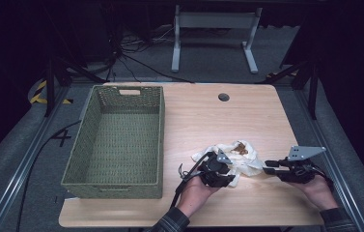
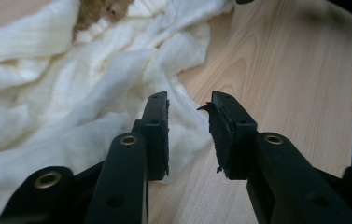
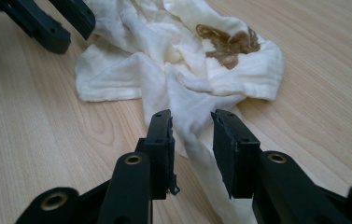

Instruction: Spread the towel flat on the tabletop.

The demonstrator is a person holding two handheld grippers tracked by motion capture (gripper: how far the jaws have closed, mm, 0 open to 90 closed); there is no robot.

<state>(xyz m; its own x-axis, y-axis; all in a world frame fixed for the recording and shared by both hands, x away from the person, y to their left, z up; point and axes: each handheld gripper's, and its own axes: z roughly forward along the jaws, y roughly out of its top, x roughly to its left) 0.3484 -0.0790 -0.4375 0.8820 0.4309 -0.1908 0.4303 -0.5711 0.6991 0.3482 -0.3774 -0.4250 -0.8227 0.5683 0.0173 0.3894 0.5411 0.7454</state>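
A crumpled white cloth with a brown stain lies on the wooden table, right of centre near the front. My left gripper rests at the cloth's left side. In the left gripper view the jaws stand apart over the edge of the cloth, with the pads not pressing on it. My right gripper points left at the cloth's right end. Its jaws are apart around a trailing strip of cloth without squeezing it. The stain faces up, and the left gripper shows beyond.
A large green woven basket stands on the left half of the table, with nothing visible inside. A round cable hole sits near the far edge. The table's front edge runs just under both hands. Table legs and cables lie on the floor beyond.
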